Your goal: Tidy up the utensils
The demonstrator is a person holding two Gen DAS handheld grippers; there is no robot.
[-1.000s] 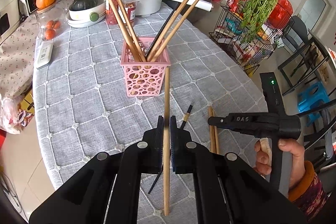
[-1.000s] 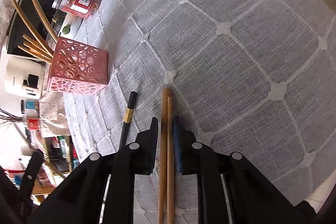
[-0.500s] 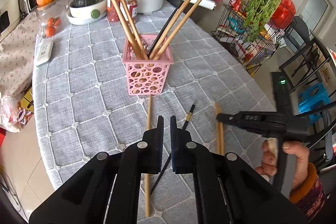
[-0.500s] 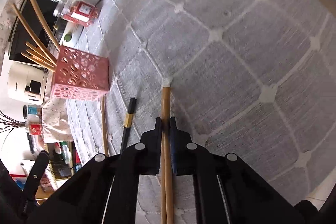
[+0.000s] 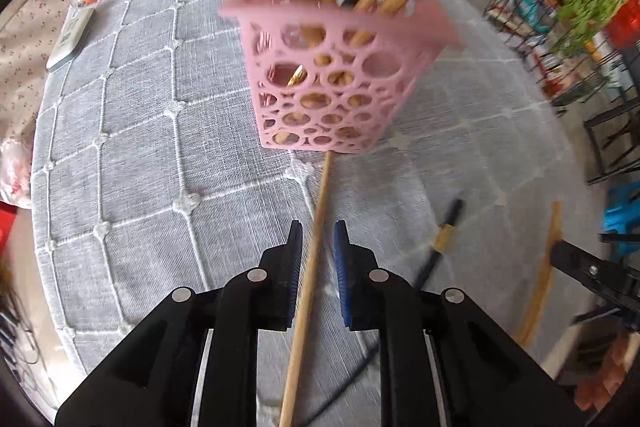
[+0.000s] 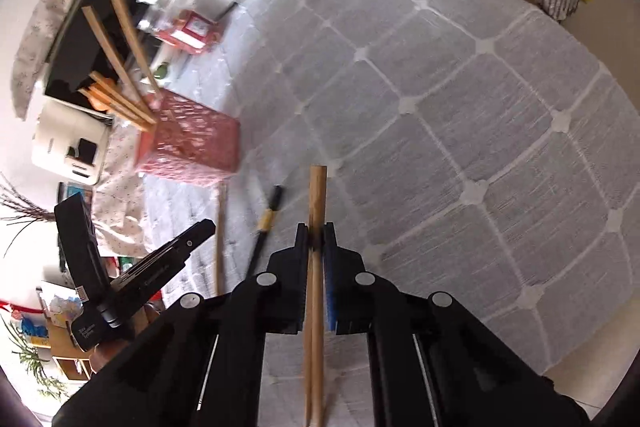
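A second ago the left tool pinched a wooden chopstick; now its jaws stand apart and the stick lies on the desk between them, tip touching the pink basket at upper centre. The right tool has since clamped on a chopstick pair, seemingly lifted, probably basket-bound next.

My left gripper has opened and moved close to the pink basket, while my right gripper has closed on two wooden chopsticks.
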